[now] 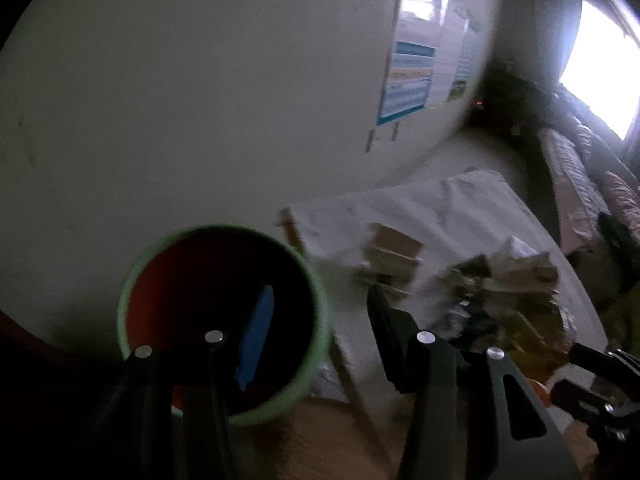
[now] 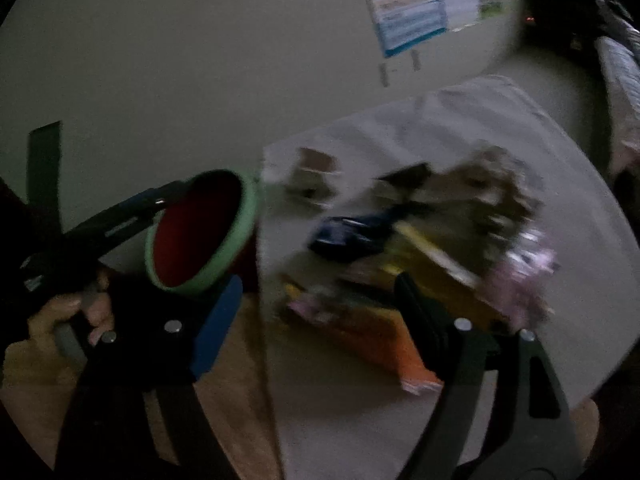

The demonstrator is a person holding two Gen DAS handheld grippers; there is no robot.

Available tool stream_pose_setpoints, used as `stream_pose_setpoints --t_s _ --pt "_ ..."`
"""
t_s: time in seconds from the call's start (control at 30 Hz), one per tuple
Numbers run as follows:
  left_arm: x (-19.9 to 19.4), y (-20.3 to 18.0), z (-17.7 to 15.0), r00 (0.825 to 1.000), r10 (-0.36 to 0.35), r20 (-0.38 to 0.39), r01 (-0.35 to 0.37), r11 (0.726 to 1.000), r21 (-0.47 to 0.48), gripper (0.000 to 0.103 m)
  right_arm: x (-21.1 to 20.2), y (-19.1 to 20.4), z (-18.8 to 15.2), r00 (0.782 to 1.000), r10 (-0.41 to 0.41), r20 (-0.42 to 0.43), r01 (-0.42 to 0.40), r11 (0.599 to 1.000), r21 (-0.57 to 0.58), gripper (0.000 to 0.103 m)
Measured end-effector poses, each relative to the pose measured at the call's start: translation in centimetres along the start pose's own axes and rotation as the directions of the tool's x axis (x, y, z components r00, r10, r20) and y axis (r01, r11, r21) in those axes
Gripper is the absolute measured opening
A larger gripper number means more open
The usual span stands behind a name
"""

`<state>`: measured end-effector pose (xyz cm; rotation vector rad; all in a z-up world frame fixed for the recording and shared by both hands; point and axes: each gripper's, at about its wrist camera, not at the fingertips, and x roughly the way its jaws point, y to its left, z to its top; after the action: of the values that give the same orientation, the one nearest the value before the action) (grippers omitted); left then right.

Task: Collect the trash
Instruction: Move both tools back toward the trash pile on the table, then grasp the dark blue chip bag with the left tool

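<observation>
A trash bin (image 1: 224, 320) with a green rim and red inside stands left of a white-covered table (image 1: 460, 208); it also shows in the right wrist view (image 2: 200, 232). My left gripper (image 1: 320, 340) is open, its left finger with the blue pad (image 1: 258, 336) over the bin's mouth. A blurred heap of wrappers and paper (image 1: 508, 292) lies on the table. In the right wrist view the heap (image 2: 440, 240) holds a dark blue wrapper (image 2: 348, 234) and an orange packet (image 2: 384, 340). My right gripper (image 2: 316, 312) is open above the heap's near edge, holding nothing.
A white wall with posters (image 1: 416, 76) rises behind the table. A small cardboard box (image 1: 392, 256) sits on the cloth. A sofa with cushions (image 1: 576, 176) and a bright window (image 1: 600, 68) are at the right. Wooden floor (image 1: 328, 440) lies below the bin.
</observation>
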<state>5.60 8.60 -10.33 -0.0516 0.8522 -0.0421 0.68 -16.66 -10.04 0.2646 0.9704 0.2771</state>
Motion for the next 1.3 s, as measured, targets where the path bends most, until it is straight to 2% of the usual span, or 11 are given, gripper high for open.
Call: stream_pose_setpoints --t_s 0.13,0.27,0.3,0.43,0.57,0.63,0.77,1.0,1.1,1.17,1.3 --pt "0.0 -2.7 -1.2 0.999 -0.03 -0.023 0.031 0.998 0.05 0.047 -1.7 -3.1 -0.6 0.998 -0.056 0.04 0.054 0.997 0.053 0.078" --pt "1.0 -5.2 -1.6 0.998 -0.053 -0.038 0.058 0.989 0.136 0.047 -3.0 -5.6 -1.1 0.995 -0.067 0.072 0.059 0.992 0.113 0.08" --pt "1.8 -6.2 -1.5 0.995 -0.08 -0.06 0.089 0.98 0.18 0.047 -3.3 -6.1 -1.2 0.995 -0.068 0.077 0.058 0.99 0.125 0.081" --pt "4.6 -8.8 -1.4 0.985 -0.112 -0.128 0.144 0.95 0.276 0.047 -4.1 -7.7 -1.9 0.994 -0.06 0.095 0.043 0.984 0.172 0.081" --pt "7.2 -11.2 -1.6 0.971 -0.119 -0.208 0.184 0.926 0.329 0.045 -4.6 -8.6 -2.4 0.993 -0.053 0.103 0.031 0.979 0.202 0.081" --pt "8.1 -12.1 -1.8 0.969 -0.106 -0.225 0.182 0.918 0.352 0.041 -4.7 -9.0 -2.5 0.993 -0.051 0.108 0.027 0.976 0.215 0.081" --pt "9.4 -13.4 -2.0 0.959 -0.1 -0.263 0.199 0.904 0.38 0.04 -5.0 -9.8 -2.7 0.992 -0.047 0.118 0.018 0.97 0.241 0.081" --pt "11.0 -13.9 -2.4 0.947 -0.071 -0.313 0.197 0.898 0.392 0.039 -4.6 -10.5 -3.0 0.993 -0.029 0.11 -0.001 0.965 0.263 0.082" --pt "11.6 -14.1 -2.5 0.941 -0.063 -0.332 0.198 0.898 0.392 0.033 -4.5 -10.8 -3.1 0.994 -0.028 0.106 -0.001 0.963 0.269 0.082" --pt "11.8 -14.1 -2.5 0.937 -0.064 -0.343 0.203 0.899 0.388 0.024 -4.5 -10.9 -3.1 0.994 -0.027 0.105 -0.003 0.962 0.275 0.081" --pt "11.8 -14.0 -2.5 0.935 -0.073 -0.346 0.212 0.899 0.383 0.019 -4.2 -11.1 -3.1 0.995 -0.027 0.099 -0.002 0.96 0.282 0.082"
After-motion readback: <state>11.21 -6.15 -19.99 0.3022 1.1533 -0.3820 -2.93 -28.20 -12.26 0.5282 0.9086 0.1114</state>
